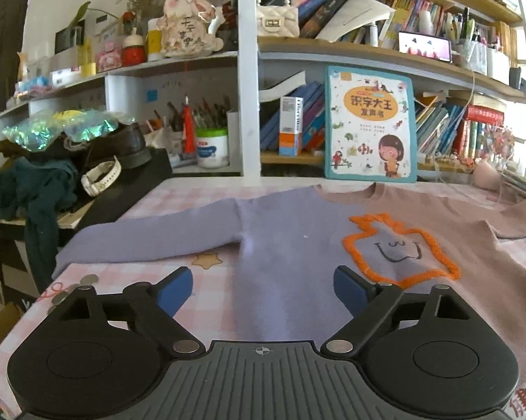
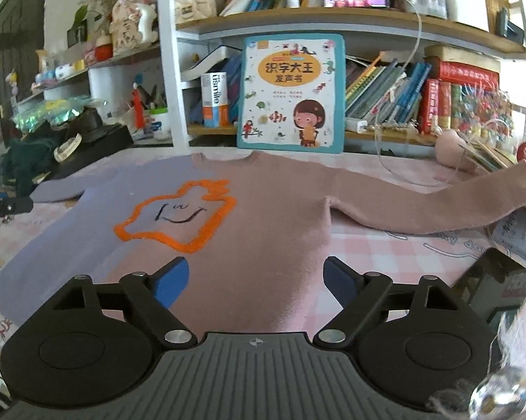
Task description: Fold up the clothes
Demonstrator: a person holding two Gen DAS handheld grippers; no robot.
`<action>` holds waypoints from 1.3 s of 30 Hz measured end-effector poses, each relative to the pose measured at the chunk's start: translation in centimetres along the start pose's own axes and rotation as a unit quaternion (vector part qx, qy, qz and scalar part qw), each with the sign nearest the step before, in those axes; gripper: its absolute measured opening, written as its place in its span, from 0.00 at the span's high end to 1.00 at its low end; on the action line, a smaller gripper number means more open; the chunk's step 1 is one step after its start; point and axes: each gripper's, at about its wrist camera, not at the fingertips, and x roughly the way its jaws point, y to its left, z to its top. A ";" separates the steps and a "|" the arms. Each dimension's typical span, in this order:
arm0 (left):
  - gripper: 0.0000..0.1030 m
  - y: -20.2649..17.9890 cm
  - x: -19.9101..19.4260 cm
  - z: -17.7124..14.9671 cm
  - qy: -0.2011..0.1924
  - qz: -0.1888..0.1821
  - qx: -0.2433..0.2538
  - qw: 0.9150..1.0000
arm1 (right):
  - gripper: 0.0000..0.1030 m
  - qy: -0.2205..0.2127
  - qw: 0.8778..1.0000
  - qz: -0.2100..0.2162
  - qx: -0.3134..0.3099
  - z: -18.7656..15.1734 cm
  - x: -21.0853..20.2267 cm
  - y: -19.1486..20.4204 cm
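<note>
Left wrist view: left gripper (image 1: 263, 288) jaws wide, empty | right gripper (image 2: 256, 276) likewise | sweater (image 2: 270, 210) flat on bench (image 2: 385, 255), frame centre, sleeves spread, probably ready for folding

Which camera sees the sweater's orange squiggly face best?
The right wrist view: the whole orange outline and smile lie clear ahead. In the left wrist view the outline sits off to the right, its bottom partly hidden behind the hand-held gripper.
</note>
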 end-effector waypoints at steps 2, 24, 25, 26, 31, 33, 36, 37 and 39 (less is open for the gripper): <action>0.09 -0.2 0.2 -0.3 0.011 -0.007 0.003 1.000 | 0.15 0.006 1.000 -0.005 -0.003 -0.2 0.3 0.4; 0.08 0.9 0.9 -0.8 0.028 0.041 0.040 0.998 | 0.13 0.017 0.997 0.031 -0.064 1.8 5.5 3.7; 0.08 1.3 1.0 -0.5 0.035 0.039 0.033 0.998 | 0.13 0.019 0.997 0.032 -0.067 1.8 5.8 3.9; 0.08 1.8 1.1 -0.3 0.042 0.036 0.025 0.998 | 0.13 0.022 0.997 0.033 -0.070 1.9 6.1 4.0; 0.08 3.7 1.4 0.5 0.061 0.037 0.022 0.997 | 0.13 0.032 0.995 0.032 -0.084 1.8 7.1 4.2; 0.08 4.3 1.5 0.7 0.060 0.049 0.028 0.997 | 0.13 0.034 0.995 0.031 -0.084 1.6 7.4 4.2; 0.08 5.1 1.8 1.0 0.058 0.064 0.032 0.996 | 0.13 0.046 0.995 0.029 -0.083 1.4 7.9 4.3; 0.08 5.4 1.9 1.2 0.056 0.068 0.033 0.996 | 0.13 0.049 0.995 0.029 -0.082 1.4 8.0 4.3; 0.08 5.9 2.1 1.5 0.052 0.072 0.037 0.995 | 0.12 0.051 0.995 0.029 -0.080 1.5 8.0 4.2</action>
